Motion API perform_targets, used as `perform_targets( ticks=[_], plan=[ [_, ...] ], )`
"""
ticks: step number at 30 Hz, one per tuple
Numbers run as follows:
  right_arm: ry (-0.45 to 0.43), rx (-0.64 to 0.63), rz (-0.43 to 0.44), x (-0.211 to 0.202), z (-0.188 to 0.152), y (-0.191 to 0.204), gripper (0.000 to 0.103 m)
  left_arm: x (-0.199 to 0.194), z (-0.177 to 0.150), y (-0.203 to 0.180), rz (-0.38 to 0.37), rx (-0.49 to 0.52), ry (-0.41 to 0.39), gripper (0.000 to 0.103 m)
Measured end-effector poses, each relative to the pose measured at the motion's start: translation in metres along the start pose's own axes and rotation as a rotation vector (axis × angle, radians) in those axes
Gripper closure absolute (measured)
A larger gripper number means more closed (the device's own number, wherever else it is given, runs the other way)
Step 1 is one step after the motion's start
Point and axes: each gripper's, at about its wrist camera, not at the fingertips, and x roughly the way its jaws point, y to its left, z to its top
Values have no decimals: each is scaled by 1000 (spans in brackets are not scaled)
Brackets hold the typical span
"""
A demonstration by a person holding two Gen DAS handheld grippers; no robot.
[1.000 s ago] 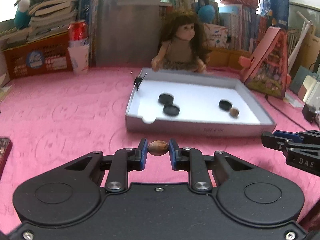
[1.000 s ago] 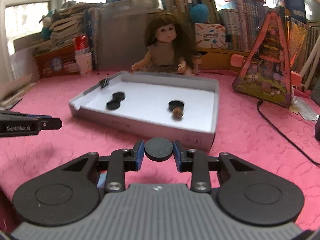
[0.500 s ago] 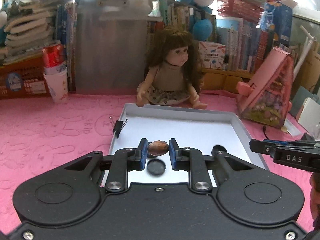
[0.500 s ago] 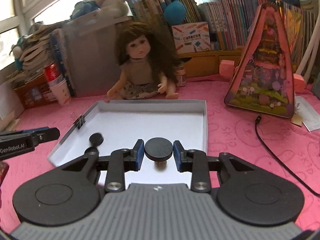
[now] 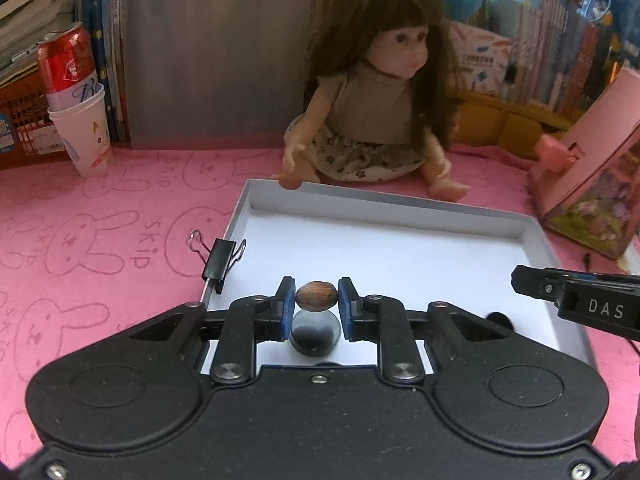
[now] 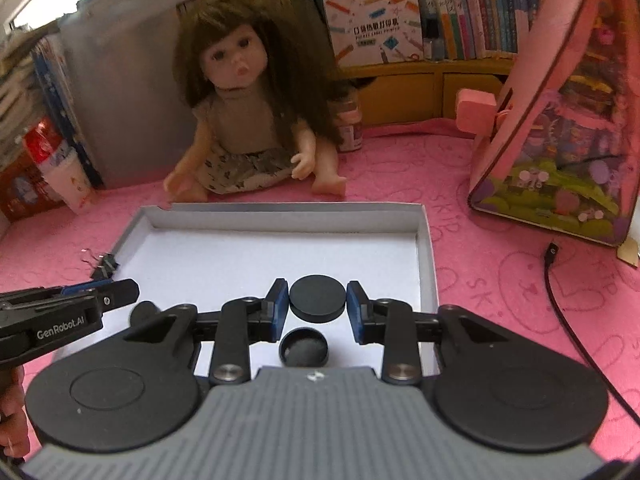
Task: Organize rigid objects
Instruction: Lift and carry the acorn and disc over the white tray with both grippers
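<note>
Grey tray [image 5: 536, 236] on the pink tabletop [image 5: 100, 220] sits directly under both claws. Left claw [image 5: 317, 300] clenched on brown nut [image 5: 316, 295], long axis crosswise pad-to-pad, a black disc [image 5: 316, 332] right below it on tray floor. Right claw [image 6: 317, 304] grips flat black puck [image 6: 317, 297] over another black cap [image 6: 304, 347]; both drops look straight down, L nearer tray's clip side.

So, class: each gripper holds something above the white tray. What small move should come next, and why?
Probably lower both and let go. The left gripper pinches a brown nut and the right gripper a black disc, both already over the white tray, where other black discs lie.
</note>
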Motion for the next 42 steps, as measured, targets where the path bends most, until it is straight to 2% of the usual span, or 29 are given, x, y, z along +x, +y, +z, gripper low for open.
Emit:
perform_targets(
  ticks=[11,19,36,42],
  plan=[
    [25,-16,-23,29,-8,0,66,24,0,-6,37,44,-22,82],
    [26,-53,-37,33,-10,3,66,31,-3,-11,45,65,-33,82],
    [35,-47,-38,38,-15,-2,66,44,-7,-10,60,75,-24,81],
    [32,-49,-40,37,-15,-1,63,43,-7,-10,63,72,-24,80]
  ],
)
